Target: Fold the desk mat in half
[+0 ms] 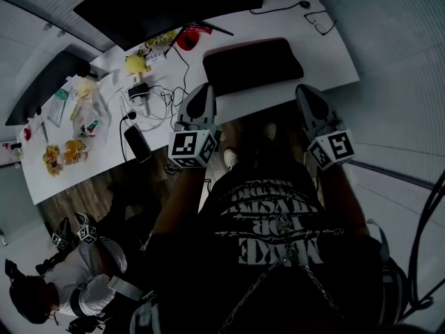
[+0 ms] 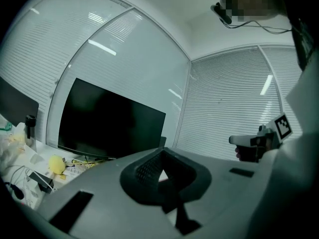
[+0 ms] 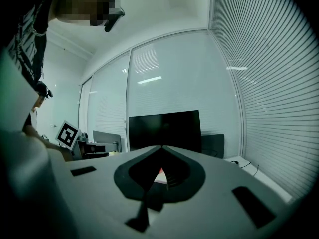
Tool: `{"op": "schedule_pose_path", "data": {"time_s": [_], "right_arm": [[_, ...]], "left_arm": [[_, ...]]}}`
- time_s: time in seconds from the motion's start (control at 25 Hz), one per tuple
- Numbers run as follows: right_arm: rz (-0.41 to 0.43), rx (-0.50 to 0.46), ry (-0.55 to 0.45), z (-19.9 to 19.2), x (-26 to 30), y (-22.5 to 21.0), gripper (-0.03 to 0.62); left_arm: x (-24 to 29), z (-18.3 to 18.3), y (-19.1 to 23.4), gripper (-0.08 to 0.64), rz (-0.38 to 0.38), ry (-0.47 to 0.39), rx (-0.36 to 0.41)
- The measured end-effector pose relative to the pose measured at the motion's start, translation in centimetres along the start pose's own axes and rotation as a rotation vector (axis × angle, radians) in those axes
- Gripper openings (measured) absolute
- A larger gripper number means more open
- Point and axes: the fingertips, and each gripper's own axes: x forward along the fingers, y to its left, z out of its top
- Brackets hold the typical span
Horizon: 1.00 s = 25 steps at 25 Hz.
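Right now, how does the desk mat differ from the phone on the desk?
The desk mat is far larger than the phone. The mat lies in front of the monitor; the phone sits left of it at the desk's near edge, beside cables. Both are dark and lie flat.

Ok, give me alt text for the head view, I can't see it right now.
The left gripper and right gripper, both shut and empty, are held near the front corners of a dark desk mat lying on a white desk. A monitor stands behind it; a phone and cables lie to the left.
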Motion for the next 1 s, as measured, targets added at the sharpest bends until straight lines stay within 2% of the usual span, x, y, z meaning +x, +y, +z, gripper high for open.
{"op": "schedule_pose_path", "data": {"time_s": [0.2, 1.0], "right_arm": [[0.022, 0.016, 0.021, -0.9, 1.2, -2.4, -0.008], [0.132, 0.034, 0.044, -1.9, 6.3, -11.5, -0.008]], "left_arm": [[2.1, -0.6, 0.1, 0.006, 0.030, 0.014, -0.018], [11.0, -2.8, -1.4, 0.006, 0.109, 0.071, 0.012]]}}
